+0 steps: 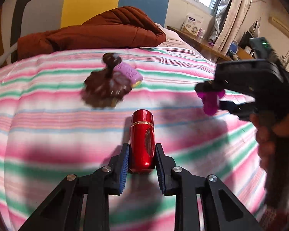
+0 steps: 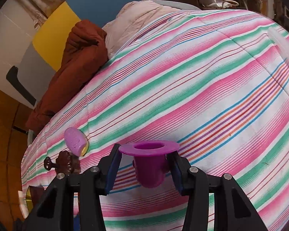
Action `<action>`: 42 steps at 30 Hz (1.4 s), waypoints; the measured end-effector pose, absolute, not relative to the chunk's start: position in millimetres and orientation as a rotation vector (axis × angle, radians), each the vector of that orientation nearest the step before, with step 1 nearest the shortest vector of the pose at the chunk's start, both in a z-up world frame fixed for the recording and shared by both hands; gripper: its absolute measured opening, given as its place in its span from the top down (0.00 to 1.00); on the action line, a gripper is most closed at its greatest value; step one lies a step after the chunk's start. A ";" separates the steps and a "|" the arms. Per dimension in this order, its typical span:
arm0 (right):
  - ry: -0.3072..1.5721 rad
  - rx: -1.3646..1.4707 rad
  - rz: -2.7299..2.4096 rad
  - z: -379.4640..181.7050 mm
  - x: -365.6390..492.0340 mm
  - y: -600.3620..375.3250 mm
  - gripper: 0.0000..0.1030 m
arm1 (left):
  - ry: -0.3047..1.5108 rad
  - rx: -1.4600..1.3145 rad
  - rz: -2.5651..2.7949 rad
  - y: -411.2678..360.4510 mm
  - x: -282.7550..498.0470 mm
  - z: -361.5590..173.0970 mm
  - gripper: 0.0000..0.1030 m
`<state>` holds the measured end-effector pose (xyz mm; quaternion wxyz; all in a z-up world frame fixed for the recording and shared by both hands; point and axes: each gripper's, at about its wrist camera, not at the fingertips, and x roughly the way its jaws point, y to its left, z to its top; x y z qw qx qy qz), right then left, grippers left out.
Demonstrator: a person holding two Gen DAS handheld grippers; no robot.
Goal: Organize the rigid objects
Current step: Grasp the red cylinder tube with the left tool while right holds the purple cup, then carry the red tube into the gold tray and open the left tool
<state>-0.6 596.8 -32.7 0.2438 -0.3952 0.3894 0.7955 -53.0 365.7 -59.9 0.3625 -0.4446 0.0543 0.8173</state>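
In the left wrist view my left gripper (image 1: 142, 154) is shut on a shiny red cylinder (image 1: 142, 134) that points away over the striped bedspread (image 1: 48, 134). A brown toy cupcake (image 1: 104, 90) with a lilac block (image 1: 128, 73) leaning on it lies farther up the bed. At the right edge a hand holds my right gripper (image 1: 212, 98), shut on a purple flanged cup (image 1: 211, 104). In the right wrist view my right gripper (image 2: 147, 165) grips the purple cup (image 2: 148, 165) by its body, rim up. The lilac block (image 2: 75, 140) and the brown cupcake (image 2: 64, 162) lie to its left.
A rust-brown quilted jacket (image 1: 98, 30) and a pale pink duvet (image 2: 138, 19) are piled at the head of the bed. A wooden shelf (image 1: 206, 44) with a white box (image 1: 192, 22) runs along the far side. The bed's left edge drops to an orange-brown floor (image 2: 2, 134).
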 end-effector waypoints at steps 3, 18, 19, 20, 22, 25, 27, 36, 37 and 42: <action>1.079 -1.092 2.194 -33.9 -3.9 594.2 0.53 | 0.122 -1.140 2.099 346.1 -40.8 -59.4 0.76; 1.116 -1.181 2.350 -36.1 -18.5 569.9 0.53 | 0.032 -1.122 2.104 259.1 11.6 -40.8 0.76; 1.111 -1.196 2.358 -36.8 -20.1 567.4 0.53 | 0.028 -1.115 2.111 252.0 15.2 -37.9 0.76; 1.097 -1.208 2.363 -37.2 -21.2 565.4 0.53 | 0.025 -1.107 2.116 245.8 17.0 -35.1 0.76; 1.064 -1.229 2.368 -38.4 -23.6 561.3 0.53 | 0.003 -1.104 2.123 233.9 19.0 -30.3 0.76; 1.034 -1.251 2.372 -39.1 -23.5 558.1 0.53 | -0.056 -1.107 2.136 213.0 20.0 -24.7 0.76; 1.029 -1.253 2.374 -38.9 -22.7 557.8 0.53 | -0.094 -1.109 2.144 201.2 18.7 -20.0 0.76; 1.044 -1.256 2.396 -41.0 -24.8 555.2 0.53 | -0.216 -1.053 2.205 152.5 17.8 3.8 0.76; 1.039 -1.256 2.399 -40.8 -25.3 554.2 0.53 | -0.227 -1.051 2.219 146.7 16.4 4.5 0.76; 1.007 -1.257 2.419 -39.5 -27.5 550.0 0.53 | -0.304 -1.087 2.282 118.0 4.8 -0.4 0.76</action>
